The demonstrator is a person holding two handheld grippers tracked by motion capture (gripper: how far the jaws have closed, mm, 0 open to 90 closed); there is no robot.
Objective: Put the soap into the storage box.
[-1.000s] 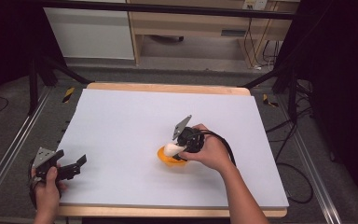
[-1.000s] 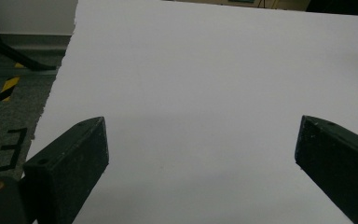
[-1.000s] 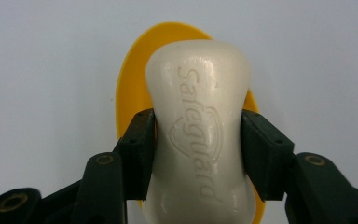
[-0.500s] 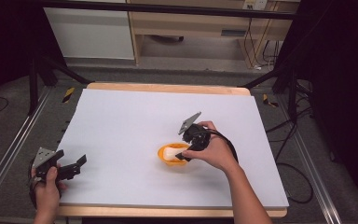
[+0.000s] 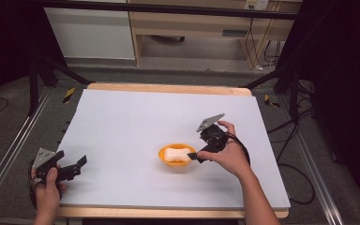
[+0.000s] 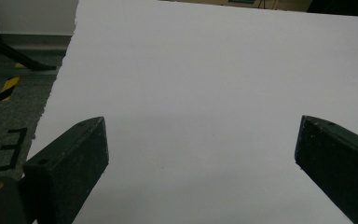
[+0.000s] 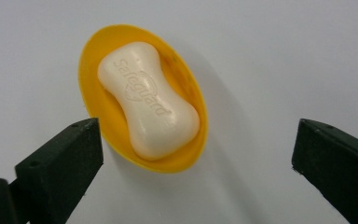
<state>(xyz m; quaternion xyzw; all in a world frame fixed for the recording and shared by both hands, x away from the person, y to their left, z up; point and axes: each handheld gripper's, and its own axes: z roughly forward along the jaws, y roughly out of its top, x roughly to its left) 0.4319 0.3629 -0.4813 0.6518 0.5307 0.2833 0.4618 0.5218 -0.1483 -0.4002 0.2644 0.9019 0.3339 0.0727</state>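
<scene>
A: Where's your soap [image 7: 149, 100] sitting?

B: It lies flat in the yellow dish [image 7: 188, 88], just ahead of your right gripper [image 5: 199, 156] and closer to its one finger [image 7: 58, 168] than the other; that finger's tip is just beside the dish rim.

A: Are those fingers holding anything?

B: No, they're spread wide and empty, above the white worktop [image 5: 136, 122].

A: And your left gripper [image 5: 75, 165]?

B: Well apart at the worktop's near corner, fingers [image 6: 70, 161] wide open on nothing.
</scene>
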